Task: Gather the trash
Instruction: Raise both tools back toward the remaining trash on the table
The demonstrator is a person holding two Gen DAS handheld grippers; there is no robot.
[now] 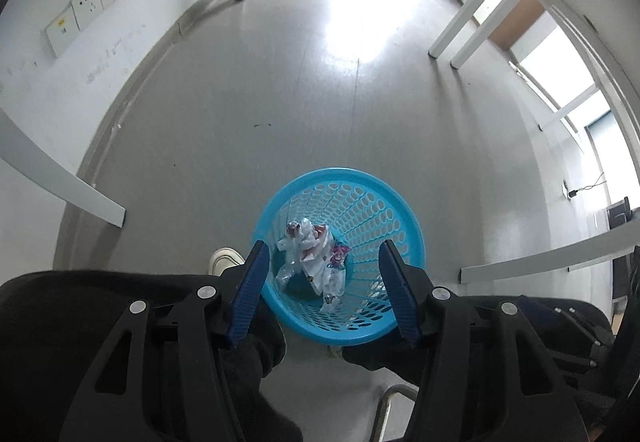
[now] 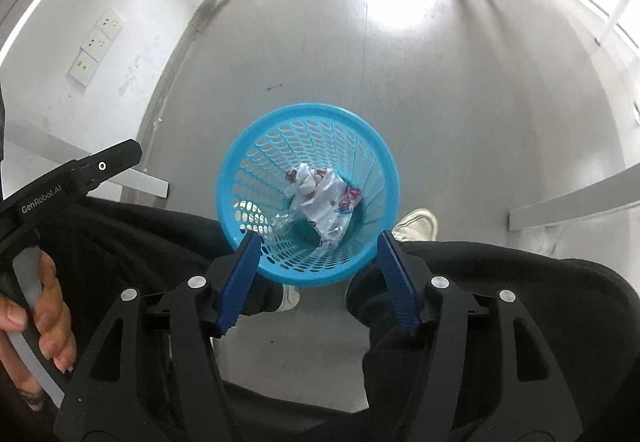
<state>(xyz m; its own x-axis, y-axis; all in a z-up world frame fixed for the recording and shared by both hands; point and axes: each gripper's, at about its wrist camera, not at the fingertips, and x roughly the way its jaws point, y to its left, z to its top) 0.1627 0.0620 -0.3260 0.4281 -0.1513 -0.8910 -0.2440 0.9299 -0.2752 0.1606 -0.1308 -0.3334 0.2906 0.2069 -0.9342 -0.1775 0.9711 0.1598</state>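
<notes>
The blue basket (image 1: 340, 258) stands on the grey floor (image 1: 280, 102), between the person's shoes. The crumpled trash (image 1: 312, 254), white wrapper with some pink on it and a bit of clear plastic, lies down at the bottom of the basket.

What could go wrong? The basket is light and full of holes. If a tool or a leg bumps its rim, it could tip over and the trash could spill back onto the floor. A shoe (image 2: 416, 224) is just beside the basket, so a small kick might knock it too. Whether more trash lies on the floor cannot be told; none shows in either view.

The left tool (image 1: 324, 294) hangs above the basket with its two blue fingers apart and nothing between them. The right tool (image 2: 320, 278) is also above the basket, fingers apart and empty. The trash sits well below both tools, inside the basket, and neither tool touches it.
</notes>
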